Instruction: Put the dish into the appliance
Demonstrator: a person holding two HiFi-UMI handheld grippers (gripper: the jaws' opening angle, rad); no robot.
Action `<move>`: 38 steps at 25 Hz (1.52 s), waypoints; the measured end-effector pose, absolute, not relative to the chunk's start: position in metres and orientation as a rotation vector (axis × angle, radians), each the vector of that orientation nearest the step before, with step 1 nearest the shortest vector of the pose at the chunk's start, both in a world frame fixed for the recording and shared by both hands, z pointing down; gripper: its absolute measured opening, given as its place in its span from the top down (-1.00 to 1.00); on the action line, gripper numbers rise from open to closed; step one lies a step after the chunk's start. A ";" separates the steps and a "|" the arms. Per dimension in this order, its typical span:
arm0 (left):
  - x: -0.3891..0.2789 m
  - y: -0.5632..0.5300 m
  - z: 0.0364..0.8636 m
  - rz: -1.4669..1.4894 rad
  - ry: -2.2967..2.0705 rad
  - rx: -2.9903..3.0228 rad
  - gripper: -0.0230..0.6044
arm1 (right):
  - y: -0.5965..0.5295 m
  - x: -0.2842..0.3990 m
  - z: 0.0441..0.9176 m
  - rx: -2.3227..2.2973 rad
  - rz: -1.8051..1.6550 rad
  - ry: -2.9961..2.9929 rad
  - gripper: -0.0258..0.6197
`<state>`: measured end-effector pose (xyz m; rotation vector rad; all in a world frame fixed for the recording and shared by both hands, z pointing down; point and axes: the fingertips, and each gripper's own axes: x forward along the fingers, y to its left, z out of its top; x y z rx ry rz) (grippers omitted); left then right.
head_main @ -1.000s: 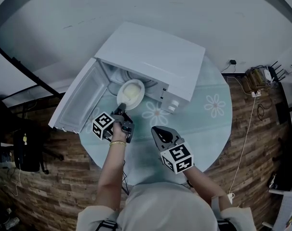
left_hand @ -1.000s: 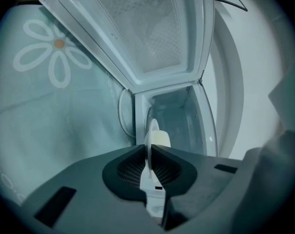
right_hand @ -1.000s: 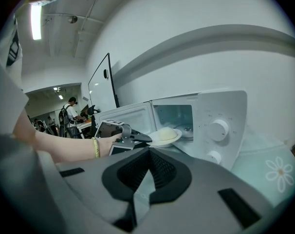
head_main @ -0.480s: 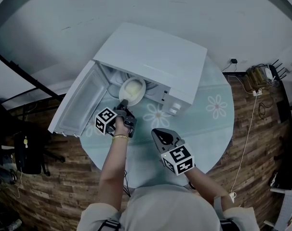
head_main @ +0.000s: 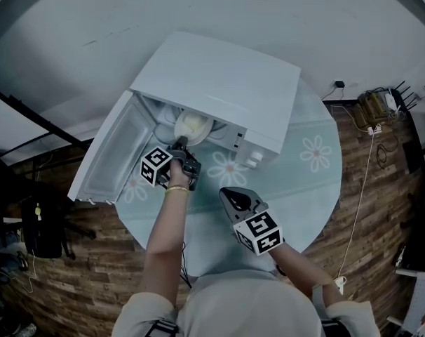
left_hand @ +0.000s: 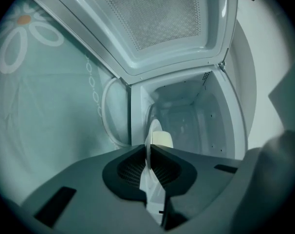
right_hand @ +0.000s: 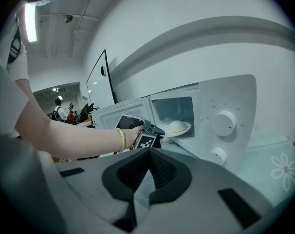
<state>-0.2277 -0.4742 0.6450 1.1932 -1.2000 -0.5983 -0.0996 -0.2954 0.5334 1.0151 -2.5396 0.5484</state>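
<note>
A white dish with a pale mound of food on it sits half inside the open mouth of the white microwave. My left gripper is shut on the dish's near rim and holds it in the opening. In the left gripper view the dish shows edge-on between the pads, with the microwave cavity just beyond. The right gripper view shows the dish level inside the cavity. My right gripper hangs shut and empty over the table, near my body.
The microwave door swings wide open to the left. Two knobs are on the front panel. The round table has a pale flowered cloth. Cables and a power strip lie on the wooden floor at right.
My left gripper has carried the dish forward, deeper into the microwave opening. The right gripper has stayed where it was.
</note>
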 end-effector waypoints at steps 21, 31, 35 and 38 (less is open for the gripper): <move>-0.216 -0.512 0.647 -0.547 -1.242 1.200 0.80 | -0.299 -0.105 0.543 1.012 0.581 -2.526 0.91; -0.218 -0.518 0.639 -0.563 -1.230 1.252 0.71 | -0.296 -0.109 0.544 0.997 0.575 -2.531 0.91; -0.216 -0.517 0.634 -0.552 -1.239 1.278 0.39 | -0.294 -0.109 0.540 0.998 0.568 -2.535 0.91; -0.214 -0.512 0.638 -0.535 -1.242 1.263 0.31 | -0.293 -0.108 0.539 1.003 0.563 -2.536 0.91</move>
